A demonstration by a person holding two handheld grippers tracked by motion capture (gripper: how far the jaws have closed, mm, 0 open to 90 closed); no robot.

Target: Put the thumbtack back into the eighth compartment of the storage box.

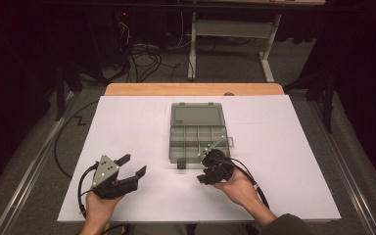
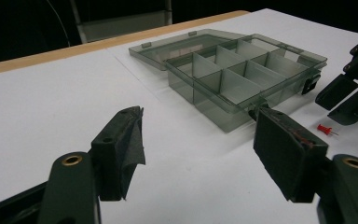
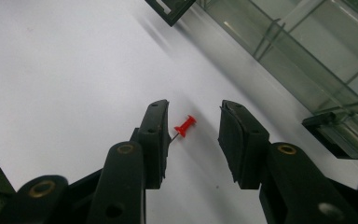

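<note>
Red pushpin (image 3: 185, 125) lying on the white desk (image 1: 127, 127), at six o'clock from the clear plastic organizer box (image 1: 197, 133), just off its near edge. Right gripper (image 3: 193, 135) hovering over it, jaws apart, pin between them, its needle tip close against one jaw, not pinched. Left gripper (image 1: 133, 165) resting at eight o'clock on the desk, jaws spread wide, holding nothing. Box lid lying open, flat toward twelve o'clock.

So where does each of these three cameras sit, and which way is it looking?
High view: above the person's side, looking forward and down at the table, box, both hands.
Left gripper view: on the left gripper, facing the box.
Right gripper view: on the right gripper, facing the red pushpin.
Both gripper views share the pushpin.
</note>
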